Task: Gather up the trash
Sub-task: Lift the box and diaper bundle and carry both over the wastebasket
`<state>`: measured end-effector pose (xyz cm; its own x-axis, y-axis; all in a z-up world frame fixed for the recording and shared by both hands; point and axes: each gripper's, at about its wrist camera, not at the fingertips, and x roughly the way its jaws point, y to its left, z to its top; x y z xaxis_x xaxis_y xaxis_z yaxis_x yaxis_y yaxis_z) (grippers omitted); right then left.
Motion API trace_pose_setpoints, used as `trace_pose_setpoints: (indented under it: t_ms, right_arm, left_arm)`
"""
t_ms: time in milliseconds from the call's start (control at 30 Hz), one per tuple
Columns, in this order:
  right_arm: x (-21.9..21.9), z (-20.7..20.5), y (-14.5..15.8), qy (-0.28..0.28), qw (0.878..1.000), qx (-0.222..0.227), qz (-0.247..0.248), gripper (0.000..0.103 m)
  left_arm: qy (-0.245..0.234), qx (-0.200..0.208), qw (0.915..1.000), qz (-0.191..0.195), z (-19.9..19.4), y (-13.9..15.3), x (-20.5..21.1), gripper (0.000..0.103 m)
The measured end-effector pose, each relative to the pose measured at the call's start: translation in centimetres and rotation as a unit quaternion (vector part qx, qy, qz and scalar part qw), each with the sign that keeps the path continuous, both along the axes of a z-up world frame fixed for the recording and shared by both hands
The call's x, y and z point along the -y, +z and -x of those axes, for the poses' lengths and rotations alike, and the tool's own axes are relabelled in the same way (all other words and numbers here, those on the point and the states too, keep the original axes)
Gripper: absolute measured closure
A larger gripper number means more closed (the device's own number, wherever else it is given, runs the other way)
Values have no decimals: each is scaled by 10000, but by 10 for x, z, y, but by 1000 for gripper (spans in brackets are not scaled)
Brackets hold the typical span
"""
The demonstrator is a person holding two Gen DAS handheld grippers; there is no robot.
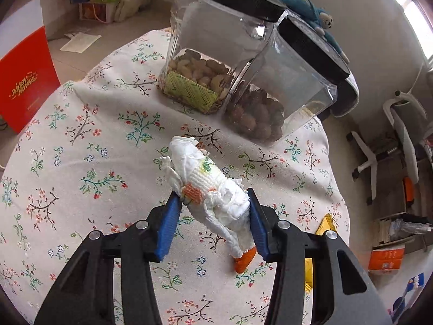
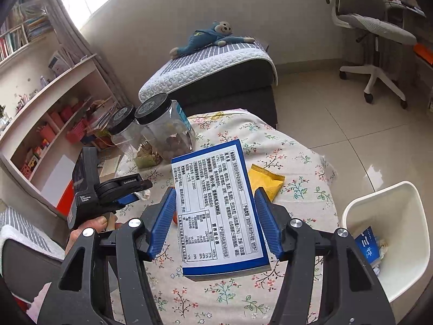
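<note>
In the left wrist view my left gripper (image 1: 213,205) is shut on a crumpled white tissue (image 1: 208,189) with an orange and green print, held over the floral tablecloth (image 1: 81,162). In the right wrist view my right gripper (image 2: 216,205) is shut on a blue and white snack box (image 2: 219,211), held above the table. The left gripper (image 2: 135,189) shows at the left of that view, a hand on it. A yellow wrapper (image 2: 266,181) lies on the cloth beyond the box and also shows in the left wrist view (image 1: 326,224).
Two clear jars with black lids, one with nuts (image 1: 205,62) and one with brown balls (image 1: 281,92), stand at the table's far side. A white bin (image 2: 392,233) holding trash stands on the floor at the right. A sofa (image 2: 216,81) lies behind.
</note>
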<state>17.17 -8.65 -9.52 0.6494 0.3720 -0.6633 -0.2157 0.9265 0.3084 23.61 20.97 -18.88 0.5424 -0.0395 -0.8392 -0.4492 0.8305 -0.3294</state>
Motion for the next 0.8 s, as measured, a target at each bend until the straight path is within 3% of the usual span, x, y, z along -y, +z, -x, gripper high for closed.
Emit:
trace_pose_setpoints:
  t_ms: [167,367,600,800]
  right_arm:
    - [-5,13,15,-53,9991,413,102,47]
    - [-1,27,27,-277,9952,877,336,47]
    - [3,38,35,-642,9846,1410,806,46]
    - [9,45,42,-860,9761,1732,992,46]
  left_arm:
    - [-65,724,9930,-933,36,67,3,55]
    - [-99,1509,9730,-1744,77,119,30,55]
    - [-214,2129,9493,-2305,104,146,66,54]
    - [-500,2426,9355,-2519,115,154,97,54]
